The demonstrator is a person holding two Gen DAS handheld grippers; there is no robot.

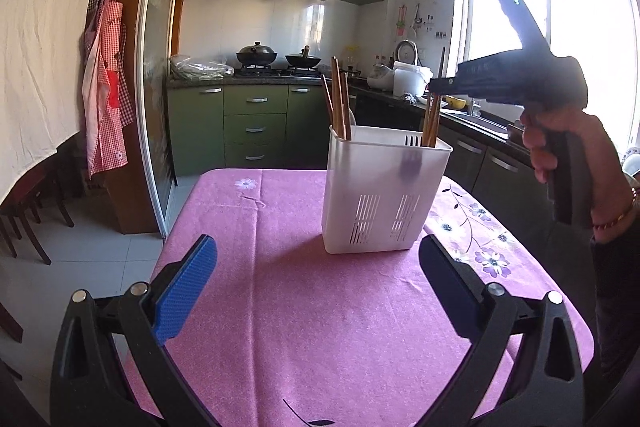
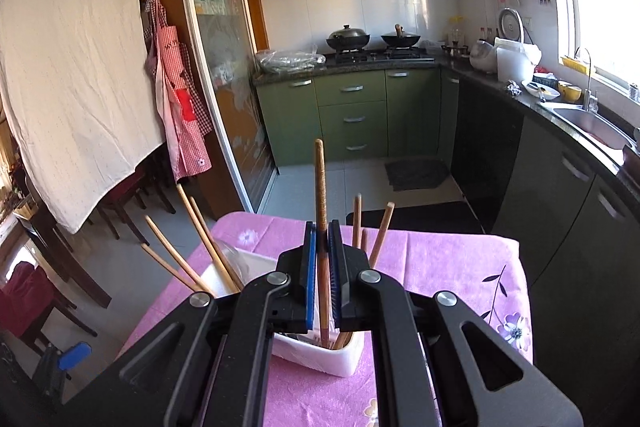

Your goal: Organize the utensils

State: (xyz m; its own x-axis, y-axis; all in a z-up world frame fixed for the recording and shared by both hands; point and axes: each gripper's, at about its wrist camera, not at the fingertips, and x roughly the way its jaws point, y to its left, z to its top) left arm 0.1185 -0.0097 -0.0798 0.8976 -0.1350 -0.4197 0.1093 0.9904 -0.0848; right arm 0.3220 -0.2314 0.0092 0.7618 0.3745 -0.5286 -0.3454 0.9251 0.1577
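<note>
- Tabletop [image 1: 280, 307] under a pink flowered cloth carried one thing, a white plastic utensil holder [image 1: 384, 195] with slotted sides, standing upright toward the right of the left wrist view.
- At the left, the left gripper [image 1: 318, 281] hung low over the cloth with its jaws wide apart and nothing between them, near the holder but not touching it.
- In the holder's left compartment a group of wooden chopsticks [image 1: 340, 103] leaned outward; the dark tines of what looked like a fork [image 1: 412, 141] showed at the rim further right.
- At the right, the right gripper [image 2: 322, 259] sat directly above the holder's right end, jaws clamped together on a single brown chopstick [image 2: 320, 179] held nearly upright, its lower end already inside the rim.
- Just right of it, a second set of chopsticks [image 2: 374, 231] stood in that same compartment.
- The step in hand appeared to be dropping this chopstick in with its fellows; most utensils seemed sorted already.
- The next move would call for lowering the stick until its tip found the bottom, then parting the jaws and lifting straight up so the pads did not snag the neighbouring sticks or tip the light holder.
</note>
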